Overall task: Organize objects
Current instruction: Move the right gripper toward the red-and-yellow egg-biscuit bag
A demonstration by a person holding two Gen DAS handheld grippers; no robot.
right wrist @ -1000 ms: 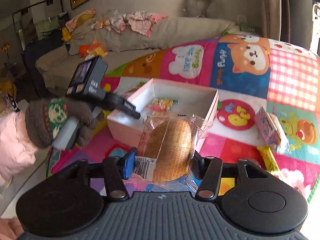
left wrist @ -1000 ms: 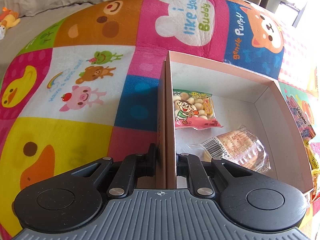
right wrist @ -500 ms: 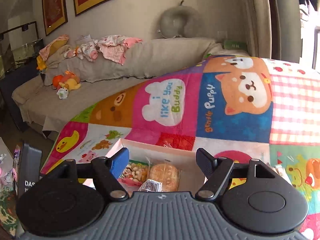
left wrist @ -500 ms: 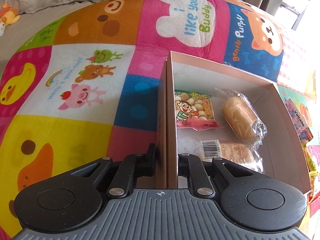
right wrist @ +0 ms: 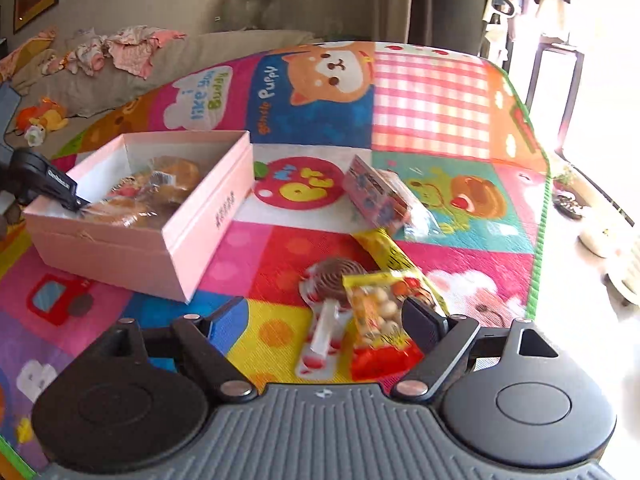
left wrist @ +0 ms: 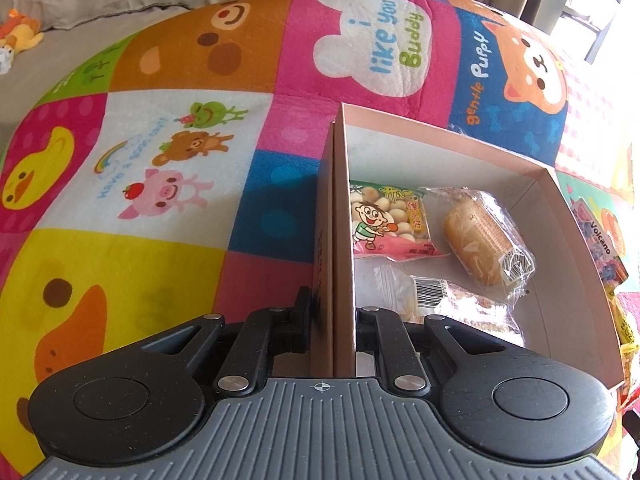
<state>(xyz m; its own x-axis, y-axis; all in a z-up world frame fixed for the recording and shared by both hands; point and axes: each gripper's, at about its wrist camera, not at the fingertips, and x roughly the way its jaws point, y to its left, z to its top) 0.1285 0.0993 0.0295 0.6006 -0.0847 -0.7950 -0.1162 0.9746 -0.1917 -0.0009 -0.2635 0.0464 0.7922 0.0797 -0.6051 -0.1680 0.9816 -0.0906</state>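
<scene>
My left gripper (left wrist: 333, 312) is shut on the near wall of the pink box (left wrist: 342, 208), one finger inside and one outside. In the box lie a snack bag with a cartoon boy (left wrist: 386, 220), a wrapped round cake (left wrist: 480, 246) and a barcoded packet (left wrist: 436, 294). The box (right wrist: 208, 216) also shows in the right wrist view, with the left gripper (right wrist: 44, 182) at its far left edge. My right gripper (right wrist: 326, 318) is open and empty above loose snacks: a swirl lollipop (right wrist: 332, 280), a yellow snack bag (right wrist: 376, 312), a pink packet (right wrist: 374, 192).
A colourful cartoon play mat (left wrist: 160, 160) covers the surface; its right edge (right wrist: 540, 200) borders a pale floor. A grey sofa (right wrist: 160, 64) with clothes and soft toys stands behind. More snack packets (left wrist: 600, 240) lie right of the box.
My right gripper opened and let the wrapped cake drop into the box, then swung right and down over the loose snacks on the mat. The left gripper kept its hold on the box wall.
</scene>
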